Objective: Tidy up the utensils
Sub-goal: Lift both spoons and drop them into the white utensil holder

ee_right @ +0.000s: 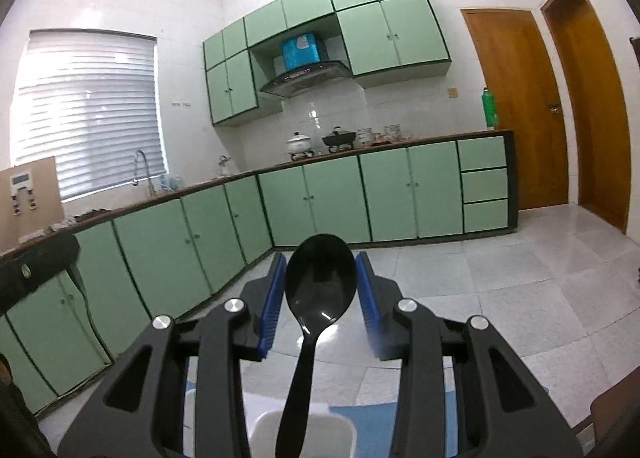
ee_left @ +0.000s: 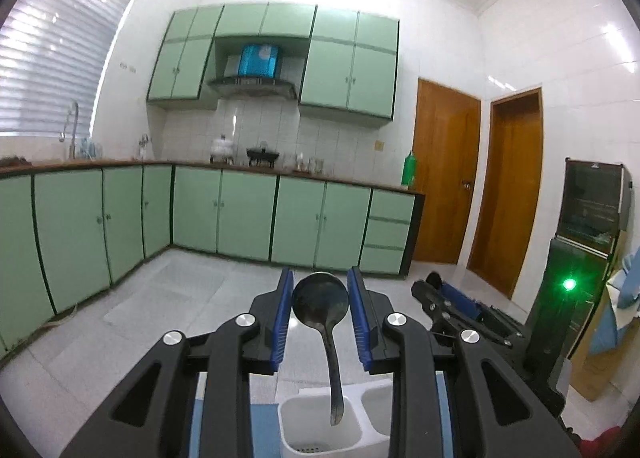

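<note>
In the left wrist view my left gripper point(ee_left: 320, 290) is shut on the bowl of a dark metal ladle point(ee_left: 320, 300). Its handle hangs down over a white compartmented utensil holder point(ee_left: 308, 424) below the fingers. My right gripper point(ee_left: 452, 298) shows to the right of it in that view. In the right wrist view my right gripper point(ee_right: 321, 278) is shut on the bowl of a black plastic spoon point(ee_right: 320, 278). Its handle points down toward the same white holder point(ee_right: 304, 434), which stands on a blue mat point(ee_right: 372, 430).
Green base cabinets point(ee_right: 320, 198) with a countertop run along the far walls, with a sink tap point(ee_right: 140, 166), pots point(ee_right: 298, 144) and a green bottle point(ee_right: 489, 108). Two wooden doors point(ee_left: 444, 174) stand at the right. A dark cabinet with a green light point(ee_left: 569, 284) is close on the right.
</note>
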`<state>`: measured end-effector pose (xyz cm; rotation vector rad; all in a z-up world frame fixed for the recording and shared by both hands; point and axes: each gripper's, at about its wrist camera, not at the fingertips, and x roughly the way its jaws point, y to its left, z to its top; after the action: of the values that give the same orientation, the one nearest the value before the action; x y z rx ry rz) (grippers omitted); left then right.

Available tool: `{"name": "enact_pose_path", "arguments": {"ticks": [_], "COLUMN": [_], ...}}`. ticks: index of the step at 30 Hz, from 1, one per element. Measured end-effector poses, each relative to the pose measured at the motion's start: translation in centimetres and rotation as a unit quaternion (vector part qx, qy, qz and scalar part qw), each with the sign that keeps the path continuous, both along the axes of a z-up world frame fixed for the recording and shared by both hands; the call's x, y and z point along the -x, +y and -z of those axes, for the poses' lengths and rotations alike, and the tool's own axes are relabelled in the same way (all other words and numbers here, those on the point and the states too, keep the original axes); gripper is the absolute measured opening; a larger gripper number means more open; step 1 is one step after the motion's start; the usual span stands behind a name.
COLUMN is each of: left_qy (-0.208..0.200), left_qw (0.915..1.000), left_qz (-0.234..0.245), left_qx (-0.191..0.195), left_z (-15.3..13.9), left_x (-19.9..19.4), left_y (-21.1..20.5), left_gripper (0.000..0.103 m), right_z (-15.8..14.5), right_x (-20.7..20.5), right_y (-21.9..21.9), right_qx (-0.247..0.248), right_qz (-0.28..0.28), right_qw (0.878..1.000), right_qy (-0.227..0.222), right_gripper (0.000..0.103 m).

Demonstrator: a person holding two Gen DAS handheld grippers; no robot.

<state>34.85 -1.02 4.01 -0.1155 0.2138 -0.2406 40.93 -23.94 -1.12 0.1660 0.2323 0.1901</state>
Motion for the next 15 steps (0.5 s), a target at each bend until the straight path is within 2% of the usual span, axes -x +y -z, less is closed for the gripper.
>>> {"name": "enact_pose_path", "arguments": {"ticks": [4, 9, 12, 15], "left_qy": [0.031, 0.068, 0.085, 0.087], "left_qw": [0.9995, 0.9975, 0.996, 0.996], "left_qz": [0.004, 0.007, 0.011, 0.01], "left_qx": [-0.006, -0.017, -0.022, -0.019], "left_z": [3.1, 6.1, 6.9, 6.5], "left_x": [-1.8, -2.7, -2.8, -2.0], "left_y": [-0.7, -1.1, -1.2, -1.0], "left_gripper": [0.027, 0.028, 0.028, 0.029], "right_z": [1.9, 3.9, 4.3, 3.9], "right_x": [-1.1, -0.6, 0.0, 1.1], "right_y": [-0.2, -0.6, -0.2, -0.5], "right_qx": [0.002, -0.003, -0.001, -0.008], "right_qz": [0.004, -0.013, -0.021, -0.025], "right_qw": [1.0, 0.998, 0.997, 0.996], "right_qy": [0.027, 0.062, 0.076, 0.082], "right_gripper": [0.034, 0.034, 0.037, 0.045]}}
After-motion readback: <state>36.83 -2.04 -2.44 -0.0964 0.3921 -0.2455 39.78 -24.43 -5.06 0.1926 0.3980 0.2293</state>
